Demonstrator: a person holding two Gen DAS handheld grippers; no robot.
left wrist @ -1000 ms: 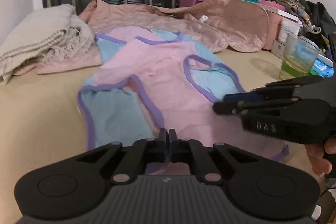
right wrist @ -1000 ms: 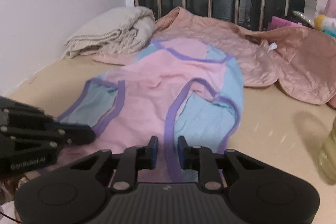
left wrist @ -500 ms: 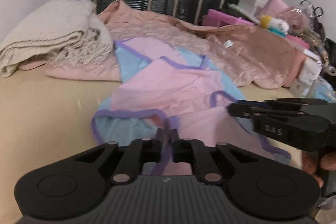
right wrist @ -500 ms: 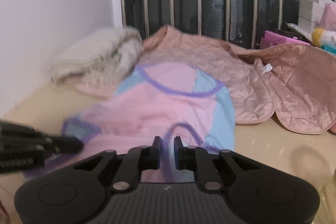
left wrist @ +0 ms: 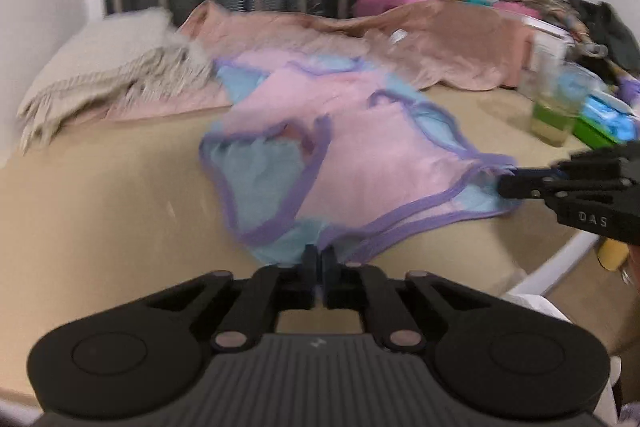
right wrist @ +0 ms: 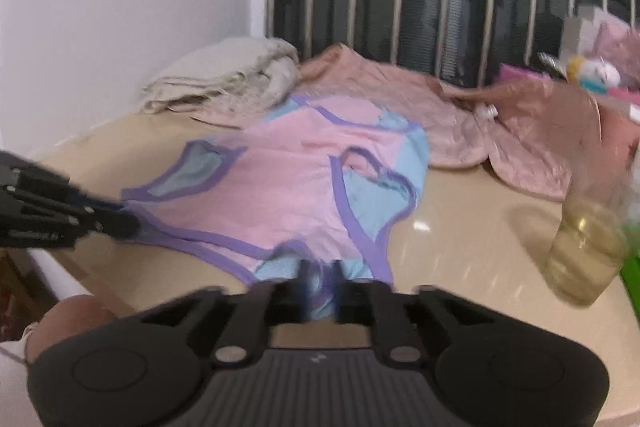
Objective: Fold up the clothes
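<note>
Romper (left wrist: pixel 360 147) in pink and blue with purple binding lies spread across the middle of the desk (left wrist: pixel 100 211), its hem at the near edge where I stand. My left claw (left wrist: pixel 320 261) is clenched on one bottom corner of the hem; my right claw (right wrist: pixel 320 277) grips the other corner, a fold of blue cloth pinched between its fingers. Both pictures are blurred, so how deep each bite goes I cannot tell.

To fold it well, I judge both corners should rise together and level, the hem taut between them so it does not sag. Then carry it away from me and lay it squarely on the neckline, side seams matched. On my right a glass (right wrist: pixel 588 259) stands near the cloth; that claw should keep clear of it. Beyond lie a quilted peach cover (left wrist: pixel 420 43) and a folded beige blanket (left wrist: pixel 108 67); the romper should land short of both.
</note>
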